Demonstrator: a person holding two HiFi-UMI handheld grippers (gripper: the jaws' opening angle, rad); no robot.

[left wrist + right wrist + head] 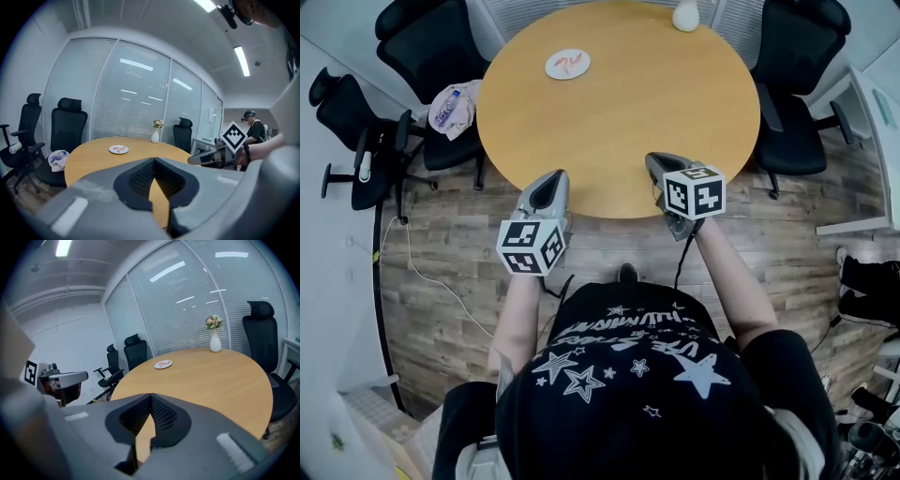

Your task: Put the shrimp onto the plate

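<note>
Head view: I hold the left gripper (552, 178) and right gripper (655, 161) at the round table's (619, 131) near edge. The plate (568, 64) sits far across it with the shrimp (571, 63) on it, well apart from both.

Left gripper view: the jaws meet at the tips, with nothing between.

Right gripper view: the jaws are closed and empty.
</note>
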